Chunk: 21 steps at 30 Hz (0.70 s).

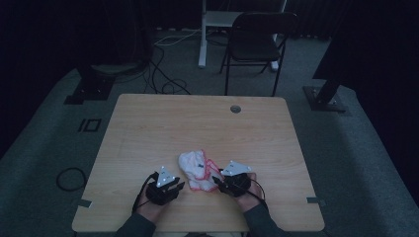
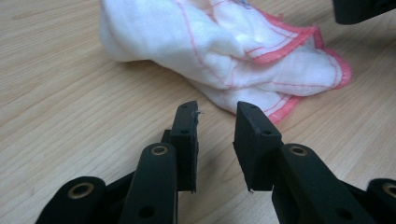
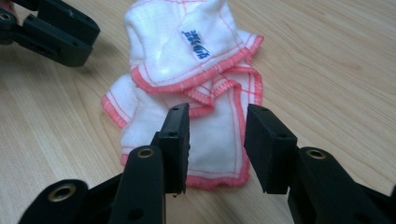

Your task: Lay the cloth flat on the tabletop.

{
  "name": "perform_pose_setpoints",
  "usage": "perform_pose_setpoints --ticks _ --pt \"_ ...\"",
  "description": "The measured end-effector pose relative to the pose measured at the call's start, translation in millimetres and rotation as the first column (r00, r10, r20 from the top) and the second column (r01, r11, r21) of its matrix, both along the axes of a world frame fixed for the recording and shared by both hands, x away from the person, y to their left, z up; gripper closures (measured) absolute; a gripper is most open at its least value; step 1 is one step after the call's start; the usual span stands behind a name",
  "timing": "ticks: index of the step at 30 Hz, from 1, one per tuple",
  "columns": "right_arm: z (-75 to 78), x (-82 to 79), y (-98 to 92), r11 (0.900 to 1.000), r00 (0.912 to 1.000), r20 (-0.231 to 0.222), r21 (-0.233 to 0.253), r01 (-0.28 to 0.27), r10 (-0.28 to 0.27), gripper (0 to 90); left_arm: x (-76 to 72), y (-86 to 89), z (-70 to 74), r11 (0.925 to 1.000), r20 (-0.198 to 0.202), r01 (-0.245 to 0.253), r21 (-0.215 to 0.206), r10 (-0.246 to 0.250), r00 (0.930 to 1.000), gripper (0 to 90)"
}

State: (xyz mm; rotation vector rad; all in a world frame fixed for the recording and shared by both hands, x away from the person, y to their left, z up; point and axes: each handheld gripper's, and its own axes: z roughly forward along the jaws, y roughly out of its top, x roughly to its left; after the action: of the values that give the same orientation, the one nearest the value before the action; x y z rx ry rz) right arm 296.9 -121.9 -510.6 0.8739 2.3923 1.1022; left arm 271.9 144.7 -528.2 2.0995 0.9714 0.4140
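Now crumpled cloth [image 1: 197, 170] between left claw [image 1: 181, 186], right claw [image 1: 216, 178].

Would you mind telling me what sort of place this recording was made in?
Probably a lab or recording studio rather than a home: a bare wooden table on grey carpet, dark curtains around, a folding chair, and loose cables on the floor.

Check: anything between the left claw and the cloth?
Nothing: left gripper view shows bare table between the open left claw and the cloth.
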Motion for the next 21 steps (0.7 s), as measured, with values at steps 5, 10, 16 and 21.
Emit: perform_pose_setpoints --ticks 5,10,16,21 --pt "-1.1 0.1 8.1 0.999 0.9995 0.004 -0.024 -0.031 0.031 59.7 -3.4 -6.9 -0.3 0.9998 0.004 0.019 0.012 -0.019 0.9998 71.0" --pt "-0.6 -4.0 19.7 0.996 0.9967 0.018 -0.033 -0.079 0.079 59.3 -5.9 -17.2 -3.5 0.9984 0.003 0.051 0.024 -0.051 0.9987 71.6" --pt "-1.0 -5.9 34.1 0.992 0.9922 0.034 -0.049 -0.118 0.120 61.1 -7.1 -23.3 -6.1 0.9970 -0.002 0.070 0.034 -0.070 0.9976 71.7" --pt "-4.5 -0.3 41.4 0.989 0.9922 0.044 -0.096 -0.112 0.116 67.0 -5.6 -25.5 -9.4 0.9963 -0.017 0.079 0.034 -0.078 0.9968 71.8"
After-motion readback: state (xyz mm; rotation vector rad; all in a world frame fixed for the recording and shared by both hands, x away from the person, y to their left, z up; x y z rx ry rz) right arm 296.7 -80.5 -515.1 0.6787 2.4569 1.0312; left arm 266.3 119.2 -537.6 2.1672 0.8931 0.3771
